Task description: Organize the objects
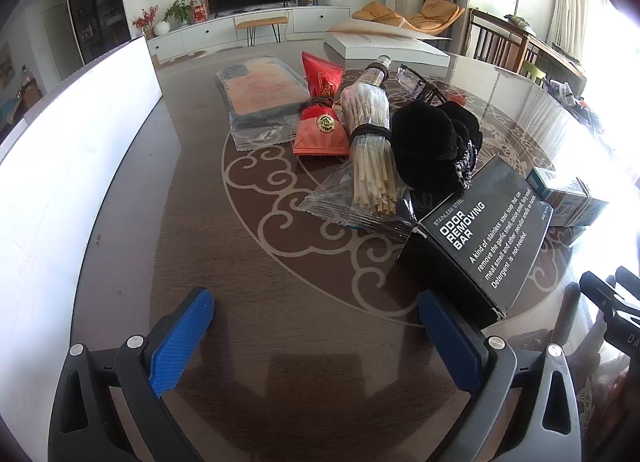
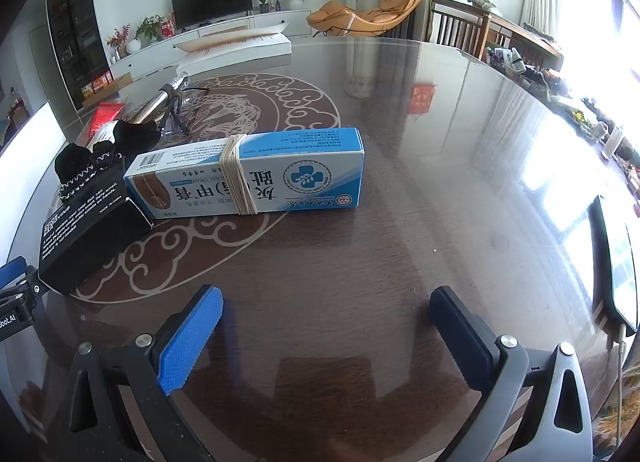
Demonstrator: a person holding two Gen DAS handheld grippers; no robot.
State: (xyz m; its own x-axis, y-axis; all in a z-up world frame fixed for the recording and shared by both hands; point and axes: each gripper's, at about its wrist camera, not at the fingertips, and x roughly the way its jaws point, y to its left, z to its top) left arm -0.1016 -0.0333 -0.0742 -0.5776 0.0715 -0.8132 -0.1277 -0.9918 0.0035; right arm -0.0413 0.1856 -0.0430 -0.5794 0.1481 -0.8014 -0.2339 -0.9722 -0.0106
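Items on the glass-topped table (image 2: 440, 190), for your sorting: one black box (image 1: 480, 238) marked odor removing bar, tilted, its far edge propped on neighbouring goods; one blue-and-white cream carton (image 2: 256, 174) bound with pale cord, lying flat just beside the black box; one black knitted bundle (image 1: 432, 146) touching the box's far edge; one clear packet of pale sticks (image 1: 372, 158) tied with dark bands; one red packet (image 1: 322, 118); one flat clear-wrapped pack (image 1: 264, 96); one small bottle (image 1: 378, 72) and a pair of glasses (image 1: 416, 82) behind. Your left gripper (image 1: 316, 338) hangs low over bare table with its jaws spread wide and nothing between them, its right finger close to the black box's near corner. Your right gripper (image 2: 326, 336) is likewise spread and empty, facing the cream carton across open tabletop. Hazards, as I judge them: the propped box may slip if you nudge that corner; the glossy top may let the carton skate away from a one-sided push; crowded items may drag along together; a phone (image 2: 618, 262) at the right edge lies within your sweep.
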